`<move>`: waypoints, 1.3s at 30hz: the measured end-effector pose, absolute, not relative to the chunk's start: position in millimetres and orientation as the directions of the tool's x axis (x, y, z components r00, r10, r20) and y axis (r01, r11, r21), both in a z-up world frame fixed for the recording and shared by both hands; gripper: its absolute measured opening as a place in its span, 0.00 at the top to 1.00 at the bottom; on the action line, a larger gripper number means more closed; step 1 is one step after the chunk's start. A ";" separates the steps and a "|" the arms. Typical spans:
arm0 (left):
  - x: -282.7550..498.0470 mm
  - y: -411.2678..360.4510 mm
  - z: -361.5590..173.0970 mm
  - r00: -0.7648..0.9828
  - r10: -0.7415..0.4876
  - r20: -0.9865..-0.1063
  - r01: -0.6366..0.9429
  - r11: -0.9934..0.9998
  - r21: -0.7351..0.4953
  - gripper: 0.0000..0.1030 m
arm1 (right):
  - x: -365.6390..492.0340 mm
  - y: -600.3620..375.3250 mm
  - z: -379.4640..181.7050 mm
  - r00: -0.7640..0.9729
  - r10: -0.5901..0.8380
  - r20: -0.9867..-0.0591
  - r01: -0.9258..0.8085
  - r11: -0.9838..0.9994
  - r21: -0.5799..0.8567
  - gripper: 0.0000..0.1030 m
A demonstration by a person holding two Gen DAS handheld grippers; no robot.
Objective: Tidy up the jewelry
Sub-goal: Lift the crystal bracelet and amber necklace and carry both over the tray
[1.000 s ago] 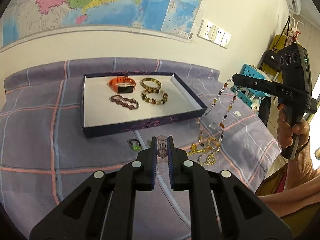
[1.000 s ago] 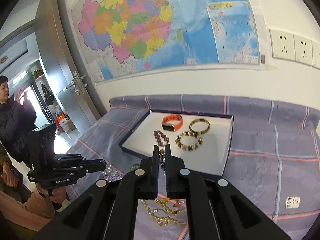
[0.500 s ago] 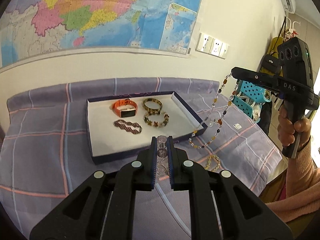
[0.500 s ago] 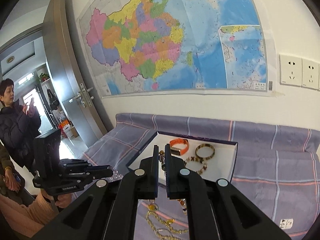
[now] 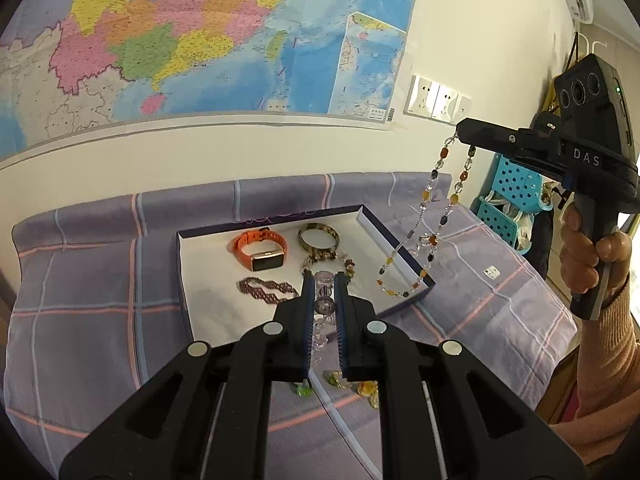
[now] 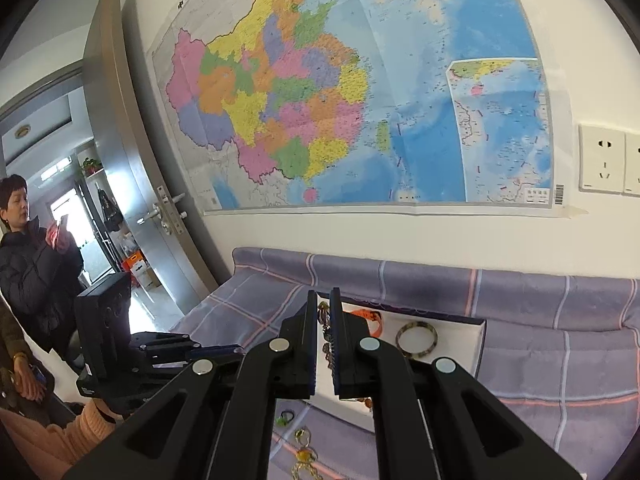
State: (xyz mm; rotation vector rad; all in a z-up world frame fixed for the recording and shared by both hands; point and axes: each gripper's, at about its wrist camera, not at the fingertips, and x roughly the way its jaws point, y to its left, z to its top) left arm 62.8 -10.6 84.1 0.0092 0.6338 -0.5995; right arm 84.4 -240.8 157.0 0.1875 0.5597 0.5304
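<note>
We look across the wide purple plaid bedcover [image 5: 500, 312], and at twelve o'clock on the wall hangs the big coloured paper map [image 5: 180, 40]. On the cover sits the shallow dark-blue tray with a white floor [image 5: 208, 280], holding an orange-strapped rectangular watch [image 5: 260, 250], a mottled tortoiseshell bangle [image 5: 319, 237] and a dark purple beaded bracelet [image 5: 266, 290]. At two o'clock in the left view, our right gripper [image 5: 460, 130] is clamped on the long necklace of amber, dark and clear beads [image 5: 428, 236], which dangles in a loop with its lowest beads over the tray's right corner. Our left gripper [image 5: 322, 292] is pinched tight on a strand of clear lilac glass beads [image 5: 324, 304], trailing down towards six o'clock. Small yellow and green trinkets [image 5: 352, 386] lie on the cover below it.
</note>
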 end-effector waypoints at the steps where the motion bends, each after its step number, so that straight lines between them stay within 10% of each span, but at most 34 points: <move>1: 65.5 -11.3 83.6 0.644 -0.521 -0.560 0.529 0.832 -0.167 0.90 | 87.0 -239.5 156.0 0.716 0.527 -0.458 -0.427 0.850 0.310 0.96; 39: 133.4 -30.2 23.9 0.577 -0.487 -0.656 0.467 0.855 -0.226 0.90 | 142.0 -227.8 92.9 0.630 0.538 -0.560 -0.393 0.843 0.367 0.96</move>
